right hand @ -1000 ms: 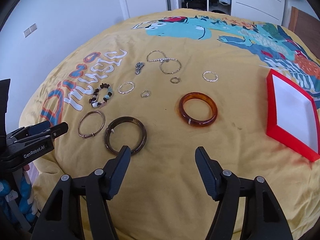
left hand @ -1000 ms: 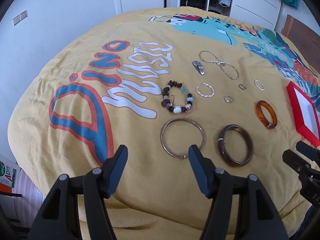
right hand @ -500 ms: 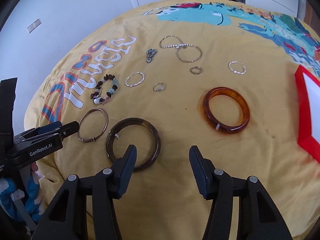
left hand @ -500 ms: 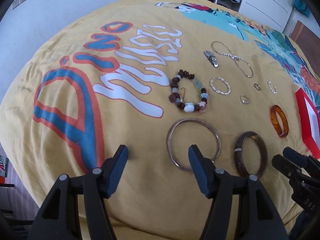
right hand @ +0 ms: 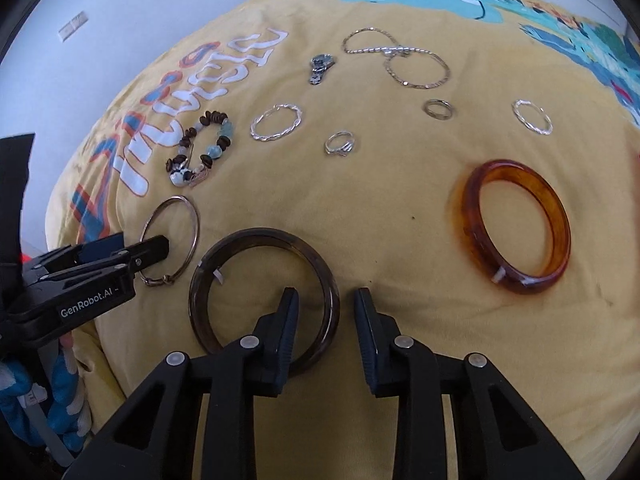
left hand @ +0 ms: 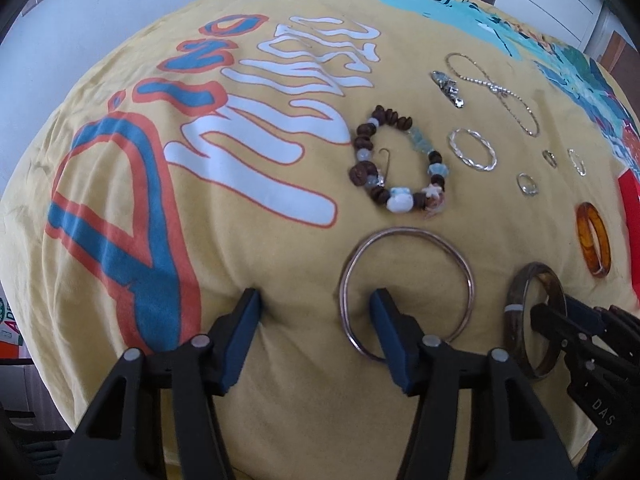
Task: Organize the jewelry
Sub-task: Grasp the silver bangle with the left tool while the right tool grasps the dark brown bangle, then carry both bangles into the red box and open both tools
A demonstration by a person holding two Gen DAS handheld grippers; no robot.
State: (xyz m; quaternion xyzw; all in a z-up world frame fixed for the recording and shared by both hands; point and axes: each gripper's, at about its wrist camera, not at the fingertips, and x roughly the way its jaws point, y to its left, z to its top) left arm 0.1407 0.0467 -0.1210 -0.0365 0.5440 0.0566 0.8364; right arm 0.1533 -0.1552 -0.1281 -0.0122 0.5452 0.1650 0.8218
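Observation:
Jewelry lies spread on a yellow printed bedspread (left hand: pixel 280 264). My left gripper (left hand: pixel 316 304) is open and pressed on the cloth, its right finger inside the thin metal bangle (left hand: pixel 408 235), straddling that bangle's left rim. My right gripper (right hand: pixel 326 304) is open but narrower, straddling the right rim of the dark brown bangle (right hand: pixel 262 236), left finger inside the ring. An amber bangle (right hand: pixel 516 224) lies to the right. A beaded bracelet (left hand: pixel 396 164), a twisted silver bracelet (right hand: pixel 276 122), several small rings and a chain (right hand: pixel 400 54) lie farther back.
A red-rimmed tray (left hand: pixel 630 200) shows at the right edge of the left wrist view. A small metal charm (right hand: pixel 320 66) lies by the chain. The bed's near edge drops off just below both grippers. White wall and wardrobes stand behind.
Both grippers moved forward and down onto the bed. The left now straddles the metal bangle's rim; the right narrowed its opening and straddles the dark bangle's rim.

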